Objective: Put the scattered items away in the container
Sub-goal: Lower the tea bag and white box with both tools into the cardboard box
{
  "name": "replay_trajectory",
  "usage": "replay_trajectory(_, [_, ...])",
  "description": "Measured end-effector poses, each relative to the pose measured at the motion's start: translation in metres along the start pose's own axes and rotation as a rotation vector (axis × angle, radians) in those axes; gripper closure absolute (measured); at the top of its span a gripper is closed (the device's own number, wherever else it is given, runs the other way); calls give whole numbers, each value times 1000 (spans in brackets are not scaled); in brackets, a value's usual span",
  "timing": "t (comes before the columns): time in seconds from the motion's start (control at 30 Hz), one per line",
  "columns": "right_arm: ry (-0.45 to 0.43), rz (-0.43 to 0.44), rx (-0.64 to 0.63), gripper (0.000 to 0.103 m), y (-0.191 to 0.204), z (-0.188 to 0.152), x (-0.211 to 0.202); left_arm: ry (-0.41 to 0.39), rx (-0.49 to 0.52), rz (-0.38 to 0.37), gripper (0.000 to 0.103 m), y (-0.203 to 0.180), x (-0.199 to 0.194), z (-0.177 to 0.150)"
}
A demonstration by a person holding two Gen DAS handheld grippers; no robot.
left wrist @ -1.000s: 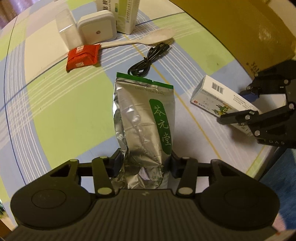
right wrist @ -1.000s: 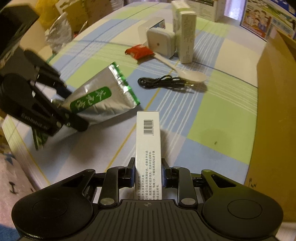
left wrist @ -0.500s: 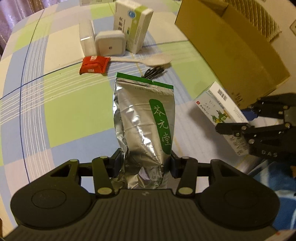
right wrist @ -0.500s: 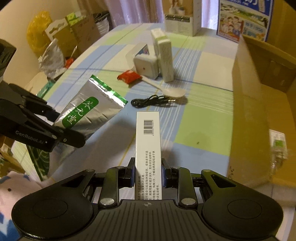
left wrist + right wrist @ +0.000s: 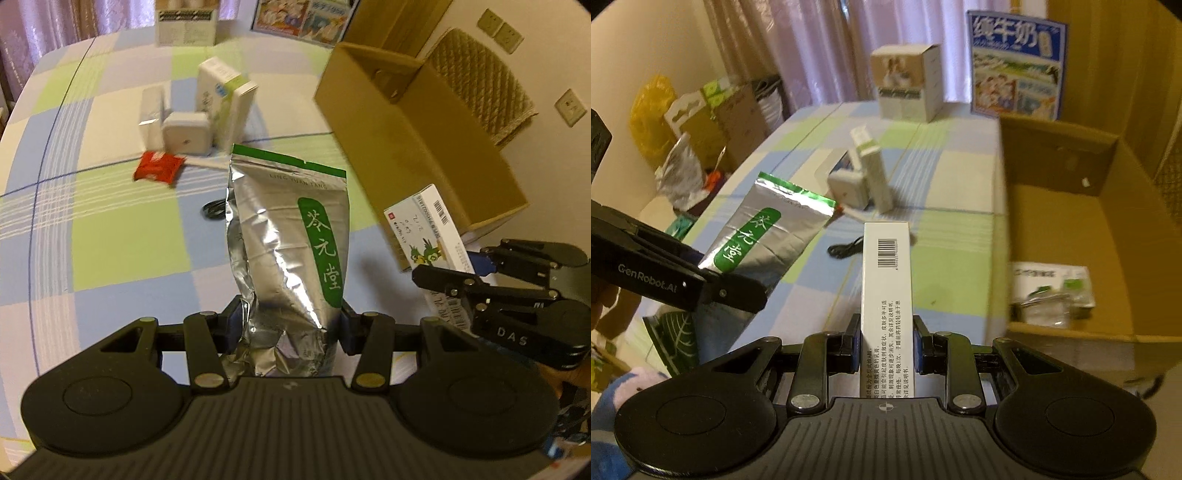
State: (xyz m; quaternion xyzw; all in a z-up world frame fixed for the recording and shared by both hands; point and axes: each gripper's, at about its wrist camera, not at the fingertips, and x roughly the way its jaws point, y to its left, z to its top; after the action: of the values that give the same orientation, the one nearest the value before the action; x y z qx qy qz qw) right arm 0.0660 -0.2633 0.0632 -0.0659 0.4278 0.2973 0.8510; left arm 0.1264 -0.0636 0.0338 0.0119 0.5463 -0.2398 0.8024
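Now foil pouch [image 5: 288,236] clamped in left hand-held gripper [image 5: 290,325], white carton [image 5: 886,291] in right hand-held gripper [image 5: 886,349].

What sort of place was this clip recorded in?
Most likely a lived-in home room: a table under a checked cloth, pale curtains behind it, and bags and cartons piled along the wall.

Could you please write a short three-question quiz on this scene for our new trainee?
1. True or false: the left gripper is shut on the silver foil pouch.
2. What does the right gripper hold? A) white spoon B) white barcoded carton C) red snack packet
3. Fill in: the cardboard box already holds a ____ package.

Key: 1 true; 2 B; 3 white, its details too blurred to name more closely.
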Motion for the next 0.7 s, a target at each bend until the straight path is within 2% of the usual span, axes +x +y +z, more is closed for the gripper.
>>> replay_trajectory(0.4, [-71, -137, 28, 80, -67, 17, -61, -59, 26, -102, 59, -82, -5, 45])
replay_trajectory(0.7, [-87, -208, 57, 80, -123, 26, -82, -65, 44, -158, 59, -136, 14, 75])
